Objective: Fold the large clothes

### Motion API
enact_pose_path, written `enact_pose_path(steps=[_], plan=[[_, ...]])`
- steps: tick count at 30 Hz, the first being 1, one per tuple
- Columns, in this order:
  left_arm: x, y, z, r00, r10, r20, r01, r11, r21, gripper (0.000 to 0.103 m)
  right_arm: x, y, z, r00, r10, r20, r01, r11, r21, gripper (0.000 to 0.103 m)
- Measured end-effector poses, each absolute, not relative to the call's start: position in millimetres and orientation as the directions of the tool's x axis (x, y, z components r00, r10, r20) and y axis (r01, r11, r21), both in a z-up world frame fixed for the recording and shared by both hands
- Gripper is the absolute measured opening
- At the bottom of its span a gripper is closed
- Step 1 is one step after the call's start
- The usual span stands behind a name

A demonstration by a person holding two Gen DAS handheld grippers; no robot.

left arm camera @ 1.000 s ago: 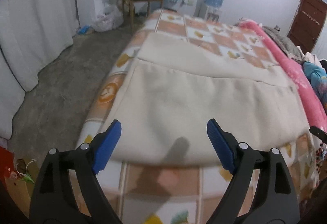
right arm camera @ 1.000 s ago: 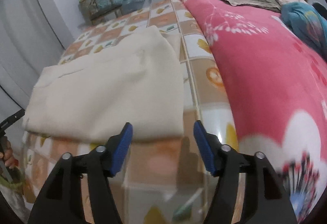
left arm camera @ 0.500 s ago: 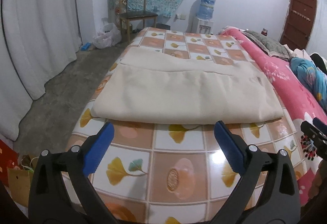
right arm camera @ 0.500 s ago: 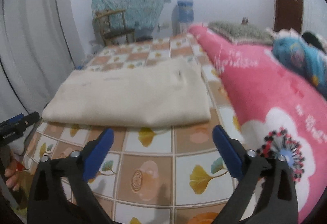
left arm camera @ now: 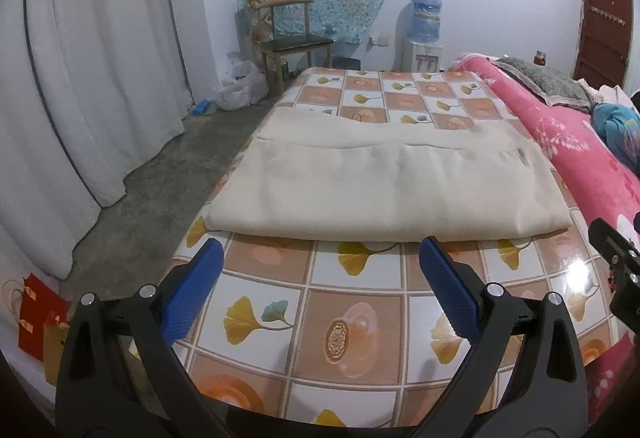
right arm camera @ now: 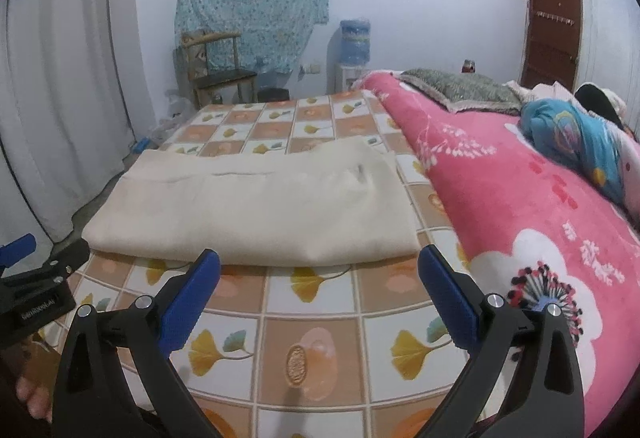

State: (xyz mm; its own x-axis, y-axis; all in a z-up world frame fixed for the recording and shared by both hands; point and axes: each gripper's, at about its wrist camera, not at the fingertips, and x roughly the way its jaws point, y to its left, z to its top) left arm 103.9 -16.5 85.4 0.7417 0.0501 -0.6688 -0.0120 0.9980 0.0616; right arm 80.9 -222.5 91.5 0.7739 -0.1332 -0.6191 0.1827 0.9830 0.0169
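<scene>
A large cream cloth [left arm camera: 384, 182] lies folded into a flat rectangle on the tiled-pattern bed cover [left arm camera: 352, 318]; it also shows in the right wrist view [right arm camera: 256, 210]. My left gripper [left arm camera: 320, 290] is open and empty, held back from the cloth's near edge. My right gripper [right arm camera: 318, 290] is open and empty, also short of the near folded edge. The right gripper's body shows at the right edge of the left wrist view [left arm camera: 620, 270]. The left gripper shows at the left edge of the right wrist view [right arm camera: 36, 270].
A pink flowered blanket [right arm camera: 520, 206] covers the right side of the bed, with a blue bundle [right arm camera: 576, 146] on it. White curtains [left arm camera: 80, 98] hang at left above a concrete floor. A wooden chair [left arm camera: 288, 38] and water dispenser [left arm camera: 426, 30] stand at the far wall.
Both grippers have pulled back and up from the cloth's near edge. The cloth now lies farther off, with bare bed cover between it and the fingers.
</scene>
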Motion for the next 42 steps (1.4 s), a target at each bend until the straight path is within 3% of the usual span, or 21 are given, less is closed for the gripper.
enact_pose_path(steps=[21,42], plan=[[100,-19,84,0.723,0.033,-0.690,0.005,0.999,0.053,0.095,91,-195,77,0.713,-0.088,-0.695,0.117,0.993,-0.005,0.096],[101,-22,82,0.710,0.003,-0.704,0.030,0.999,0.035,0.095,91,-196,76,0.706,-0.069,-0.705,0.116,0.993,0.018,0.096]])
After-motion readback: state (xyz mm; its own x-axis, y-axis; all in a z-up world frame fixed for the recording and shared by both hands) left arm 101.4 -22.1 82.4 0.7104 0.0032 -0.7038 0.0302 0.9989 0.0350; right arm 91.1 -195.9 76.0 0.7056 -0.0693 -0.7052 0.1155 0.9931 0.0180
